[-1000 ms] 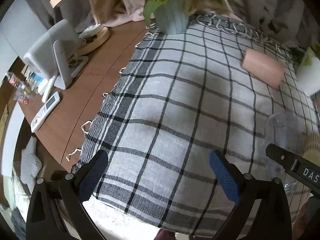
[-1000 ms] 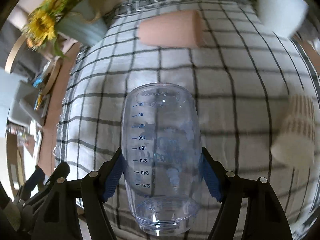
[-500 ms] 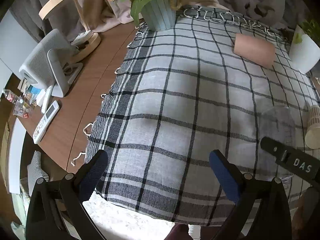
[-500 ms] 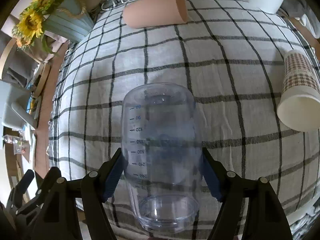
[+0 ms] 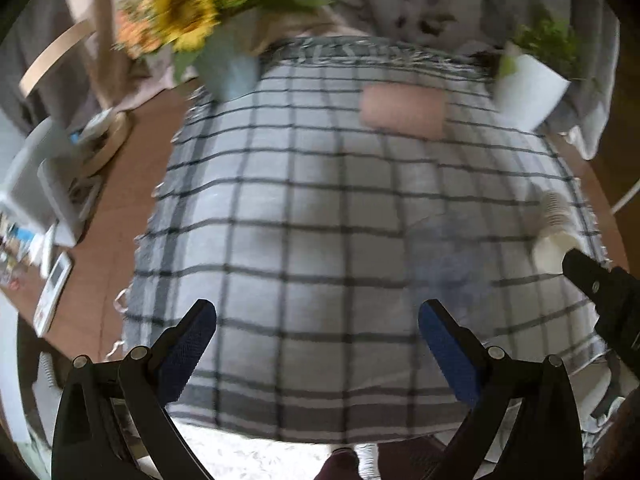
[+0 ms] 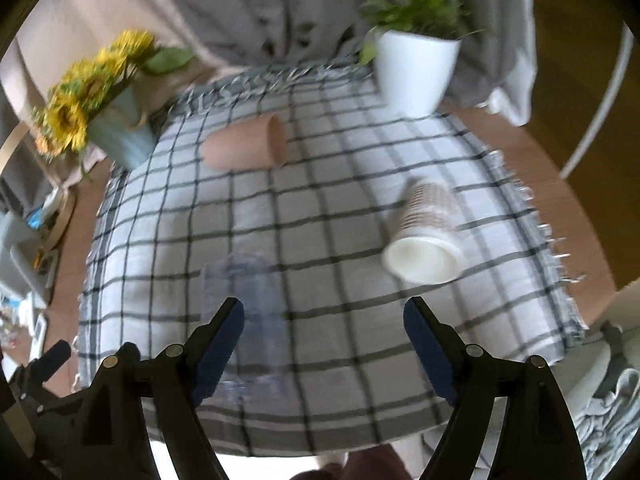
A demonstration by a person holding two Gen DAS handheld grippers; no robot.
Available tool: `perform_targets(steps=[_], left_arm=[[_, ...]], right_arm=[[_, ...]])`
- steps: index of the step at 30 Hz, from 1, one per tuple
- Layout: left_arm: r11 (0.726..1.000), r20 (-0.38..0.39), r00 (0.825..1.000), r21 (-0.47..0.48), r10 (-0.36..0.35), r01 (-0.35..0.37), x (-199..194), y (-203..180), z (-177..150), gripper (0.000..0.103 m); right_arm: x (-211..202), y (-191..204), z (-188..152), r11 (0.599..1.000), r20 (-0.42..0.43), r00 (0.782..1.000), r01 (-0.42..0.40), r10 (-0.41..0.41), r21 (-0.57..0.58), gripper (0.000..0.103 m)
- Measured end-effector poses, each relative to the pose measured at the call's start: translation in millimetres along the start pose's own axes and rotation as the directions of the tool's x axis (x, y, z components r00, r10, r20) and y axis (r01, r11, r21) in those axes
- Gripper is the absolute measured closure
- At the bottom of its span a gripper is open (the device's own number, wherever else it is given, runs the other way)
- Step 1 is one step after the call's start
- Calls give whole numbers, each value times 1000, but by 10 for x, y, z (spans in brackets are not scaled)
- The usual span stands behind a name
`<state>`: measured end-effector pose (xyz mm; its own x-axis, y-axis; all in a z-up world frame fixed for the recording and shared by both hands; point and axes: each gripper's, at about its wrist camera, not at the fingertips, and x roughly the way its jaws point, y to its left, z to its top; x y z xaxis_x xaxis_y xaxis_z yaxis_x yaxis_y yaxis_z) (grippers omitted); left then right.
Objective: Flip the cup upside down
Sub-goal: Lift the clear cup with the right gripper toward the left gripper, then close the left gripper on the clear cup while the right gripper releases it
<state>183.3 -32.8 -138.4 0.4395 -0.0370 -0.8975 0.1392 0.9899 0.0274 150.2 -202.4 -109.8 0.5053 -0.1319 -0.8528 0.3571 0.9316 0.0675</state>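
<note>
Standing on the grey checked tablecloth (image 6: 320, 208), the clear plastic measuring cup (image 6: 244, 312) sits just ahead of right gripper (image 6: 323, 316), near its left finger; jaws spread wide w/ nothing held. Left gripper (image 5: 318, 320) likewise released, empty.

light: soft, even daylight | blur: heavy motion smear, both views | edges: fisheye-bent, dark corners

We find open checked cloth (image 6: 328, 216) across the worktop centre, wide enough for passage. Obstacles: the clear cup (image 6: 244, 312) standing near the front edge on the left, a paper cup (image 6: 426, 236) lying on the right, a pink cup (image 6: 244, 145) lying farther back, and a sunflower vase (image 6: 120, 128) and white planter (image 6: 414, 72) at the rear corners.
</note>
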Motion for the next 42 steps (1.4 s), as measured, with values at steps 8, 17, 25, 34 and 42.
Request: perform_targets(steps=[8,17,25,34,42], left_arm=[[997,-50,996,19,-71,72,226,-429,270,0],[996,-155,984,-25,-91,88,572,-623,468,0],[996,-217,973,-35,-82,76,789,-751,505,1],[993,-266,958,-56,-111,100,965,-815,514,14],[991,-274,953,-61,-128,115,990,-775,531,32]], right_arm=[[81,-427,260,998,-9,999,37,-36,50,21],[329,-607,497,999,-39,999,0,2,33,21],[556,-659,610,1000,-79,997,-13,12,-3,21],[683,-724,626,1000,-108,994,-19,18,-3,21],[710,-725,634,1000,-114,993,-26,26,9,21]])
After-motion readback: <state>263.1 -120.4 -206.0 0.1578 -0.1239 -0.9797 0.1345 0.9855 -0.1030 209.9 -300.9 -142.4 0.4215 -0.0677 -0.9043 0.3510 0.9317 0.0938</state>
